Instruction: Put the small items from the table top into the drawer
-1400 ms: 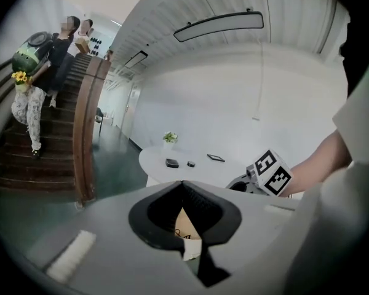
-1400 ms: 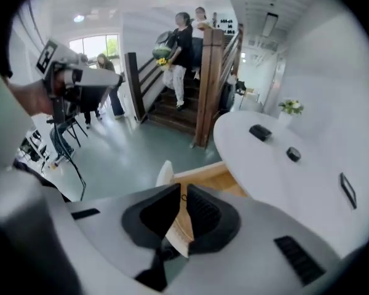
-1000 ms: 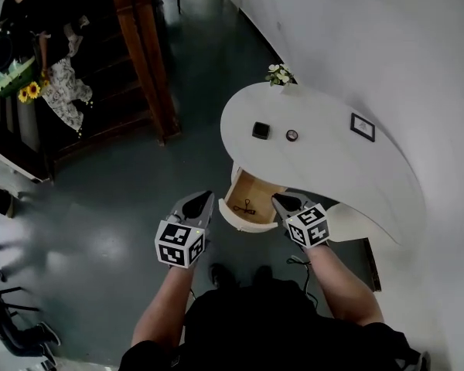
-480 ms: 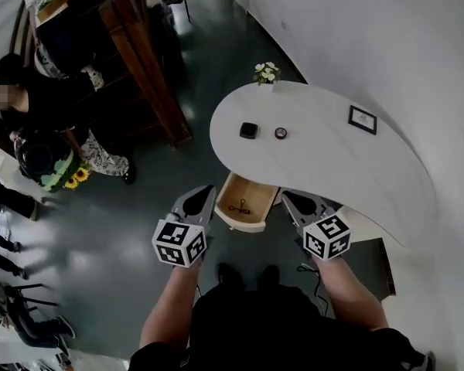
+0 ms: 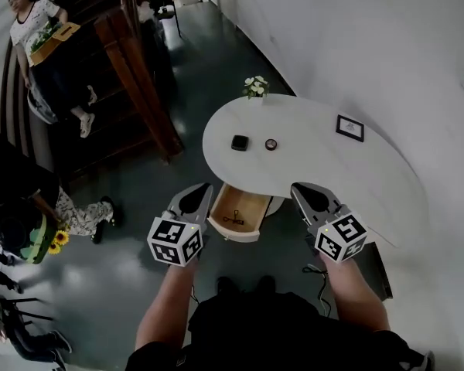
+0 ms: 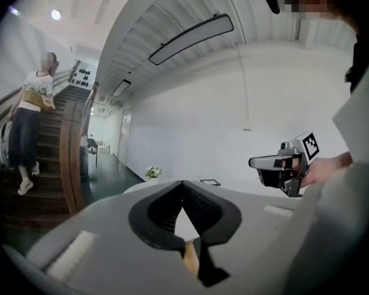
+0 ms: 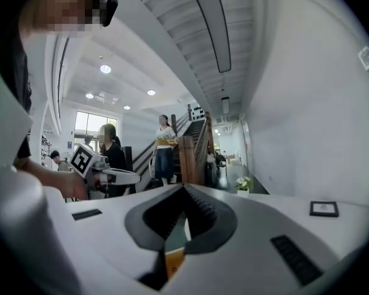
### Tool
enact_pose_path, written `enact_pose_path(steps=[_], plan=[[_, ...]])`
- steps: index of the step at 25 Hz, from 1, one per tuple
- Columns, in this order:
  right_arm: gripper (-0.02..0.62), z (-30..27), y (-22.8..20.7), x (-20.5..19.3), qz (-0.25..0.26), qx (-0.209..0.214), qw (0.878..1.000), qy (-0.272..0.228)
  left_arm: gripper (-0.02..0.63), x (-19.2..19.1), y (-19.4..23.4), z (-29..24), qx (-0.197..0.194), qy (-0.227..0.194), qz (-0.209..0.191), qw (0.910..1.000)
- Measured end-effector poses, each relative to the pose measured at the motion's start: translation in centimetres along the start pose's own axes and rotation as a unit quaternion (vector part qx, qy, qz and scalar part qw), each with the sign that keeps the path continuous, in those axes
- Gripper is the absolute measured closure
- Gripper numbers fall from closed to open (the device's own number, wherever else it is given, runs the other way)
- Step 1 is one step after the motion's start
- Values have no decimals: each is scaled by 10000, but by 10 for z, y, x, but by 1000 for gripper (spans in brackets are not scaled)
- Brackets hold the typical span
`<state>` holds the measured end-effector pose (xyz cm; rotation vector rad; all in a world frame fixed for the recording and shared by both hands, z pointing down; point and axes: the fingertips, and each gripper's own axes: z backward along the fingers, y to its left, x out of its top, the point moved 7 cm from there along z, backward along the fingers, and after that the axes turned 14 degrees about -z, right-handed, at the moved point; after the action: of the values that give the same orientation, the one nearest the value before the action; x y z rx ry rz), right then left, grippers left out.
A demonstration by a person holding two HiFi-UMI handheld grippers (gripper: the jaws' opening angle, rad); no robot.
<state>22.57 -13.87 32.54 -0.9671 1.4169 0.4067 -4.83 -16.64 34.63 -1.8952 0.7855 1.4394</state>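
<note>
Below the counter's near edge, the drawer [image 5: 247,203] stands pulled out, its wooden floor bare except for a small dark item [image 5: 233,220] lying in it. I have the left gripper [image 5: 203,190] just to the left of the drawer and the right gripper [image 5: 300,189] just to its right. Both point toward the counter [image 5: 317,168] and both are clear of it. In the left gripper view the jaws meet at their tips with nothing between them. The right gripper view shows the same: jaws together and empty.

On the counter top, toward its left end, a small black square item [image 5: 240,142] sits next to a small round item [image 5: 271,144], near each other but not touching. I cannot make out from here what either one is. A small dark picture frame [image 5: 349,127] lies toward the far edge by the wall, well apart from those two. A little bunch of white flowers [image 5: 254,86] stands at the far left edge.

Past the counter's left end, across the dark floor [image 5: 185,76], a wooden stair rail [image 5: 135,68] runs up. A person [image 5: 35,22] is on the stairs, holding a box.
</note>
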Motion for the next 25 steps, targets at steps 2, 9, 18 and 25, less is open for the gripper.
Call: enact_pose_path(steps=[2,9,18,25], plan=[[583,0,6,10,-10,-11,9999,-138,595,5,7,3,-32,-67,-75,9999],[583,0,24,29,-25,-86,9989,-459,595,14,27,12,40,-243,-46,9997],[584,-7,21,16,-76,-96,9993,-339,595,5,37,20,228,-153,10,9996],[584,-14,20,12,-92,-23,9994,-329,595,-1,36,21,257,-119,33,9996]])
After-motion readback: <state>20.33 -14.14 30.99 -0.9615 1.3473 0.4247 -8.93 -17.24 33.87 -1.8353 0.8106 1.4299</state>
